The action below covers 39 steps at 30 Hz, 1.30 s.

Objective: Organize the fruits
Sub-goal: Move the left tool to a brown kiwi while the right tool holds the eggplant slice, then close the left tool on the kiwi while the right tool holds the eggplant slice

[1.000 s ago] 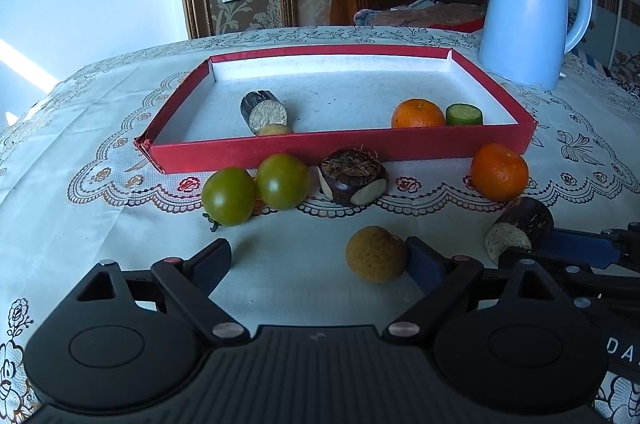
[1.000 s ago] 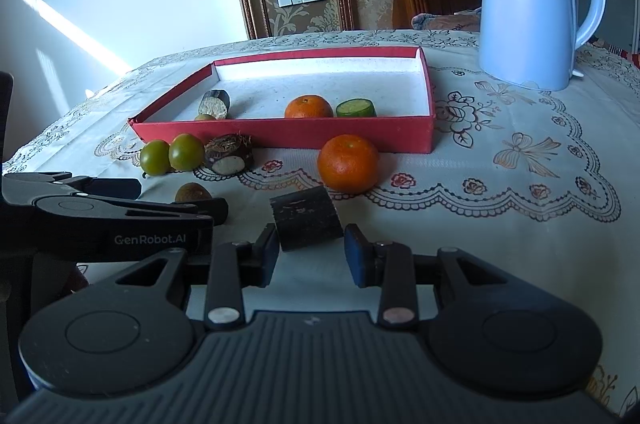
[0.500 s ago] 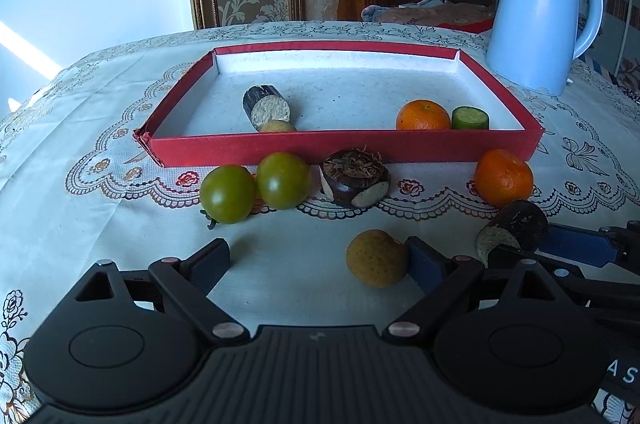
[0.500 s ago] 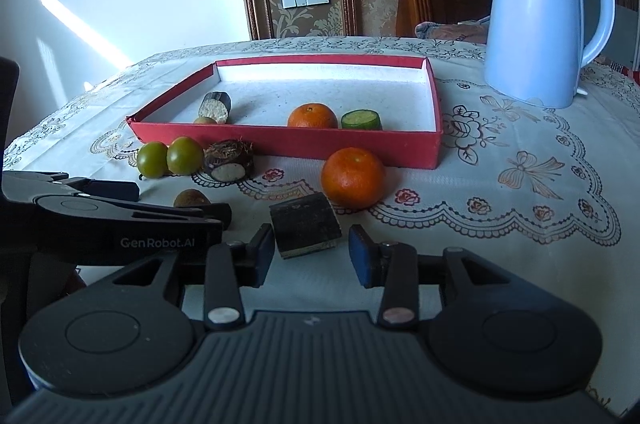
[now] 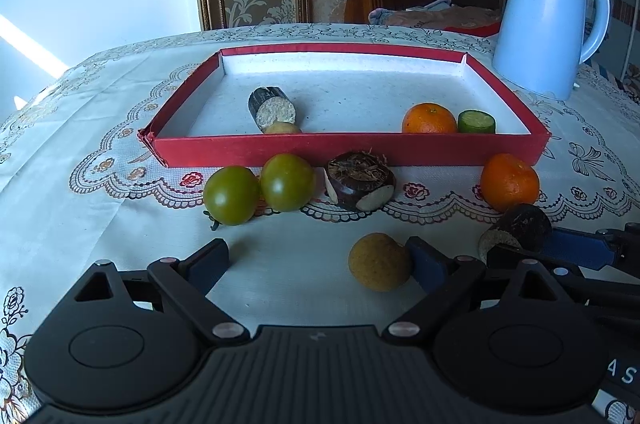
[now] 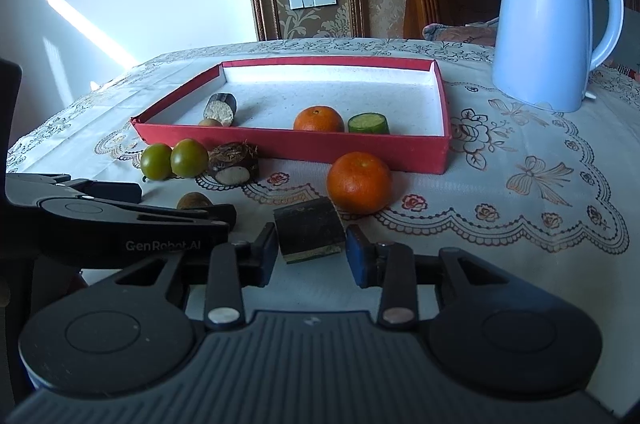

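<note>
While both grippers sit low over the tablecloth [image 5: 120, 128], the left gripper [image 5: 316, 260] is spread wide with the longan [image 5: 379, 267] touching its right finger and well apart from the other; the right gripper [image 6: 311, 252] has its fingers on either side of the dark chunk [image 6: 310, 234], and whether they're touching it I can't tell. Up front of the tray [image 5: 352, 149] sit two green tomatoes [image 5: 231, 195] [image 5: 287, 182], a chestnut-looking thing [image 5: 360, 180] and an orange [image 5: 509, 182]; inside it there's another orange [image 5: 429, 118], a cucumber bit [image 5: 476, 121], a dark log piece [image 5: 271, 107] and a small tan fruit [image 5: 282, 128], kettle [image 5: 548, 20] behind.
</note>
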### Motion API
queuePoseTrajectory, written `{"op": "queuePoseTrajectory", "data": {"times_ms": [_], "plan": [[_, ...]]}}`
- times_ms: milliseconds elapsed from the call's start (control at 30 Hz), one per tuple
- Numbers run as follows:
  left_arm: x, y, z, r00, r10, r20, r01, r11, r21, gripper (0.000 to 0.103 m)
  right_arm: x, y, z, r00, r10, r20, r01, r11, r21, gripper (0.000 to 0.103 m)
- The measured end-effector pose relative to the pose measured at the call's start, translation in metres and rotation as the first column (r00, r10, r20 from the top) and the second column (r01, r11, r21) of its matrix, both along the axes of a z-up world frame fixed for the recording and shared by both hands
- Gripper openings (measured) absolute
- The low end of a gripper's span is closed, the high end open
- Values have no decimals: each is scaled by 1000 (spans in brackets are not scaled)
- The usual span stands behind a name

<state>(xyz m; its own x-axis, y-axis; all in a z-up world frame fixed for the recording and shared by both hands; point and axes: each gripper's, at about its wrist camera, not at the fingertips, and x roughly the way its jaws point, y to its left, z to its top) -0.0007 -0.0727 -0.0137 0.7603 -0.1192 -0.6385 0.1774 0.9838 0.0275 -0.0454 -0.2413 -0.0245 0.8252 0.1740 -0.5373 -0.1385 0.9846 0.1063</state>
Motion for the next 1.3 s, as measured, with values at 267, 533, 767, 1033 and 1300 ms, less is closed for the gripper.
{"op": "queuePoseTrajectory", "data": {"times_ms": [267,533,767,1033,1300], "plan": [[1,0,0,1000,5,4,-5,1000,-2,96,-1,1,-1,1000,-1,5,1,1000,1,34],[-5,0,1,999,8,46,-8,1000,0,89,-1,2,-1,1000,-2,9,2,1000,-9,34],[-10,3,4,996,16,85,-15,1000,-20,82,-2,6,-1,1000,-6,15,7,999,-39,34],[-12,9,5,994,30,105,-24,998,-60,74,-4,5,-1,1000,-15,20,16,999,-41,34],[-15,12,7,991,32,127,-22,996,-81,65,-4,4,-1,999,-25,24,26,999,-39,34]]}}
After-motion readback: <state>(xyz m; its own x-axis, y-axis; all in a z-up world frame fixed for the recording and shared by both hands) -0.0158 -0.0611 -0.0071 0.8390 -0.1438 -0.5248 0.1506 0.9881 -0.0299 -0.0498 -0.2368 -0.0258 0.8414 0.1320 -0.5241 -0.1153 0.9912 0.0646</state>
